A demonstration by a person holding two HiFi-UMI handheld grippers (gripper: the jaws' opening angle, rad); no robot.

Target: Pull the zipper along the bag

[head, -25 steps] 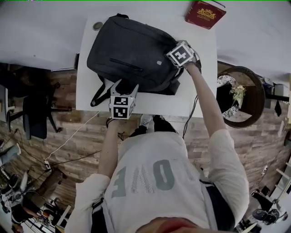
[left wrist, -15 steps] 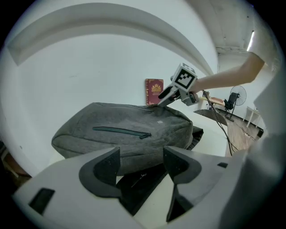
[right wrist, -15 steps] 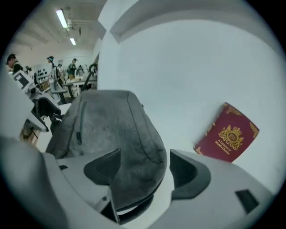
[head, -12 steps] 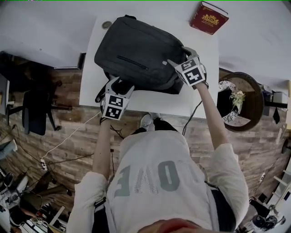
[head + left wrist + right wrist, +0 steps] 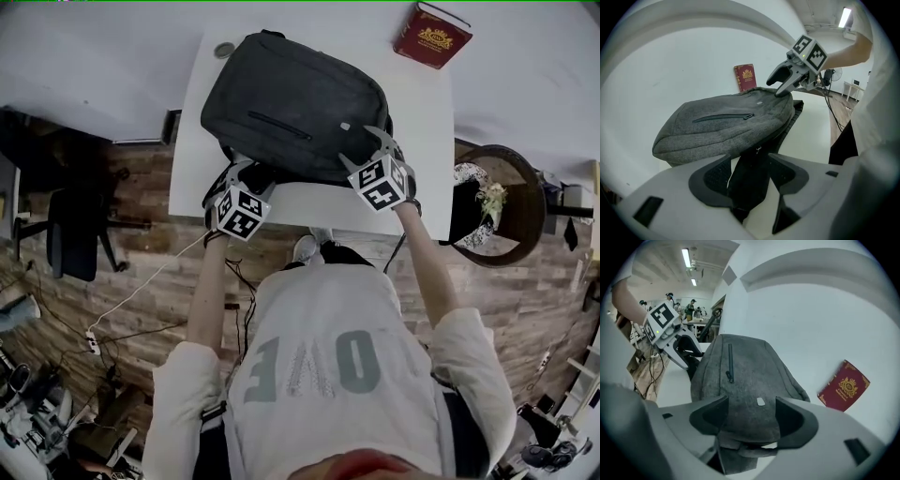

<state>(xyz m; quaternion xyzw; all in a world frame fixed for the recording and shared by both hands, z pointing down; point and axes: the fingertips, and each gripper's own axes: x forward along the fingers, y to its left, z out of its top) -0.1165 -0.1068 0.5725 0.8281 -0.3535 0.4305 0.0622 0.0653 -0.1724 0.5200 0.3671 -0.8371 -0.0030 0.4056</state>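
Note:
A dark grey backpack (image 5: 291,103) lies flat on the white table (image 5: 309,211), its front pocket zipper (image 5: 724,117) closed. My left gripper (image 5: 246,173) is at the bag's near left corner. Its jaws have just been closing and stand wide with a black shoulder strap (image 5: 747,159) between them; I see no pad pressing on it. My right gripper (image 5: 367,148) is at the near right corner. Its jaws have also just been closing, still open, and straddle the grey fabric (image 5: 740,376) of that corner. Each gripper shows in the other's view: right gripper (image 5: 776,88), left gripper (image 5: 691,355).
A red book (image 5: 431,35) lies on the table beyond the bag's far right. A small round object (image 5: 223,50) sits at the far left corner. A round basket (image 5: 497,202) stands on the floor to the right, a dark chair (image 5: 70,234) to the left.
The right gripper has drawn back along the bag's right end toward the near edge. The left gripper has rolled and shifted closer to the bag's near left corner and straps.

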